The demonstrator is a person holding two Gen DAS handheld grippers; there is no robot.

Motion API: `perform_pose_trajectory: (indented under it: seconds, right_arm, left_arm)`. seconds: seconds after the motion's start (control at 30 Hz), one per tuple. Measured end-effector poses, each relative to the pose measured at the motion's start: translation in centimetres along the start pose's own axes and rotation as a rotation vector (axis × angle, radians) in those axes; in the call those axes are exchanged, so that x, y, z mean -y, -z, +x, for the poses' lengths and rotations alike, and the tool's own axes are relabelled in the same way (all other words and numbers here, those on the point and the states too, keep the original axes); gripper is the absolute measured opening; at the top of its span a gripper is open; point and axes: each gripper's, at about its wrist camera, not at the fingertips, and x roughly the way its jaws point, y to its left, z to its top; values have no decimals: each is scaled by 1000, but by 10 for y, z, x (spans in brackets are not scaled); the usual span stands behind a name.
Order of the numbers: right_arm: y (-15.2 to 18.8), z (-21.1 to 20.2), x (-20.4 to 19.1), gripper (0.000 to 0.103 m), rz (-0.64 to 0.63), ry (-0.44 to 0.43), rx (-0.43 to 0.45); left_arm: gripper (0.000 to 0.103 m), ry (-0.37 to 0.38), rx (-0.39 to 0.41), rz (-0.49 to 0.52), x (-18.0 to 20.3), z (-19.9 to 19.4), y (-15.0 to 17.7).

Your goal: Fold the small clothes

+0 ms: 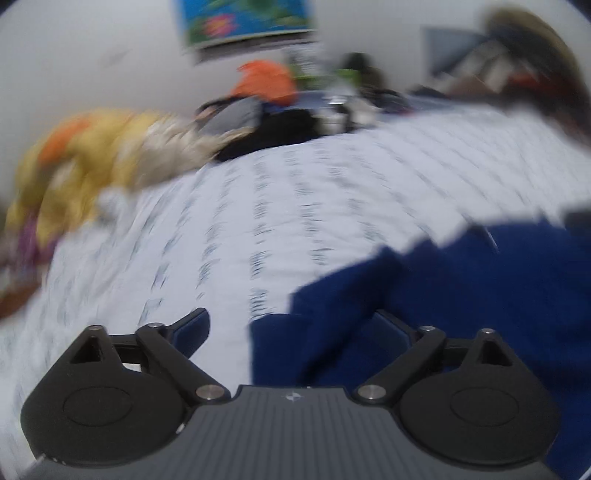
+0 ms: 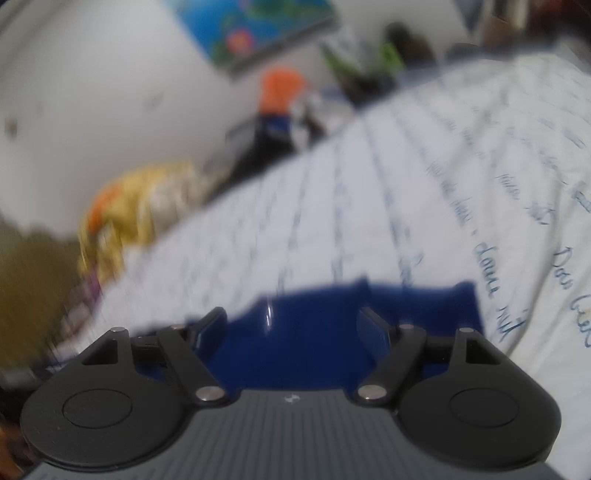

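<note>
A dark blue garment [image 1: 461, 295] lies on the white bedsheet with printed writing [image 1: 295, 192]; both views are blurred by motion. My left gripper [image 1: 291, 325] is open, its jaws wide apart, low over the garment's left edge, with cloth lying over its right finger. In the right wrist view the same blue garment [image 2: 306, 332] lies right under my right gripper [image 2: 295, 325], which is open with its jaws wide apart above the cloth. I see no cloth pinched in either gripper.
A heap of yellow, orange and beige clothes [image 1: 92, 162] lies at the far left of the bed. Dark clothes [image 1: 280, 129] and an orange item [image 1: 266, 81] sit by the wall, under a blue poster [image 1: 243, 22]. More clutter [image 1: 517, 59] is at the far right.
</note>
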Motion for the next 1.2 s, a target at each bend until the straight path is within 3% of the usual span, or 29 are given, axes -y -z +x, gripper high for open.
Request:
perform_pose_trajectory:
  seconds: [0.07,0.13,0.3,0.37,0.47,0.6,0.67,0.73,0.9,1.0,1.1,1.2]
  right_arm:
    - [7,11,-8,78,-45,33,-35]
    - [12,18,-9,78,-51,57,-53]
    - [18,20,-10,76,-99,132,-41]
    - [17,19,-12,77,-133,193,-31]
    - [18,8,-18,77,-180,226,6]
    - [34,-3,-34,77,-262,183,14]
    - [45,4,-41,77,-351,249,-18]
    - [54,8,-41,77,-406,357,-17]
    - [57,-34,-30,78,-304,309,48]
    - [66,-52,-29,81,-344,345,63]
    - [75,-57,-25,81,-404,415,103]
    - [75,-52,-20,81,-374,391,86]
  left_arm:
    - [97,-78,30,136,26,5,4]
    - [98,-166,18,189,36,20,6]
    - [100,-396,-91,23,-1,59,3]
    - [99,-436,-119,-87,-28,53,4]
    - [99,-360,-123,-181,-52,32,6]
    - [100,-236,-102,-186,-45,5,18]
    - [99,-172,-115,-183,-36,1,31]
    - [90,-133,-118,-173,-27,-8,49]
    - [87,-68,-106,-189,-31,-27,82]
    - [85,-33,-108,-219,-37,-35,93]
    - [82,65,-100,-263,-41,-44,97]
    - [67,149,-120,-283,-36,-51,102]
